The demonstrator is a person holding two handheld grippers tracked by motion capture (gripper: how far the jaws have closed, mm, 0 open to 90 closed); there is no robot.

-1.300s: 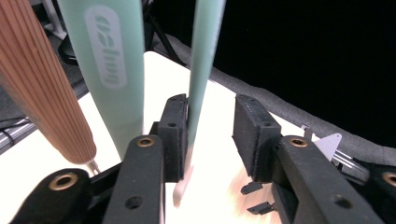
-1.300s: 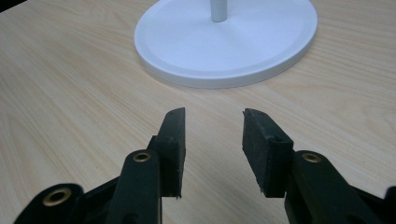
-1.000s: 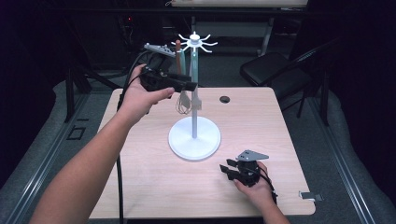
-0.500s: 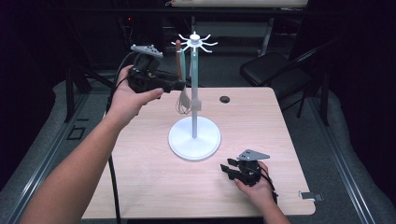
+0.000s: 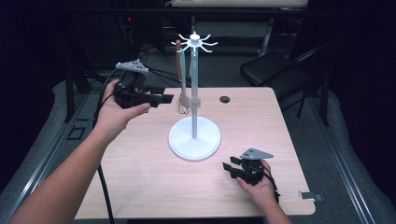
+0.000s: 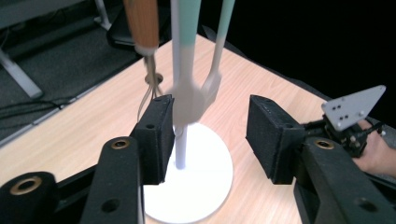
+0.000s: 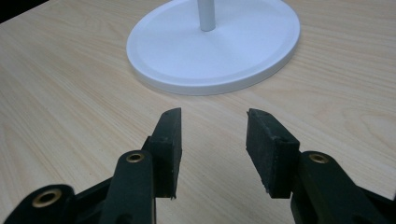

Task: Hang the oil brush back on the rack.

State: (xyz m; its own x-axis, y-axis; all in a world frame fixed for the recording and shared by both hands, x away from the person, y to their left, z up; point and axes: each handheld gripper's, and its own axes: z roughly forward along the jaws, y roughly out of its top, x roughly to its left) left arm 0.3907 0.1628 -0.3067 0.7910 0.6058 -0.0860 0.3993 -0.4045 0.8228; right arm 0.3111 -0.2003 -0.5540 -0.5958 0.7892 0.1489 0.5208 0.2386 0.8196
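A white stand [image 5: 194, 138] with a round base and a crown of hooks [image 5: 194, 42] is at the table's middle. A whisk [image 5: 180, 70] with a wooden handle hangs from a hook, next to a mint-and-white utensil [image 6: 187, 98] by the pole. My left gripper [image 5: 161, 99] hovers just left of the whisk, apart from it. Its jaws have just been opening and grip nothing; in the left gripper view [image 6: 210, 107] the pole and utensil show beyond them. My right gripper [image 5: 229, 169] rests low, right of the base [image 7: 215, 51]. Its jaws [image 7: 214, 114] have also just been opening, with bare table between them.
A small black round object [image 5: 225, 99] lies at the table's back right. A black chair [image 5: 271, 70] stands behind the table. A metal clip [image 5: 310, 195] sits at the right edge. The left gripper's cable [image 5: 103, 186] hangs off the left side.
My left hand has drawn away from the whisk handle, leftward and a little down, with wider jaws. The whisk stays hanging on the stand. The right hand has kept still.
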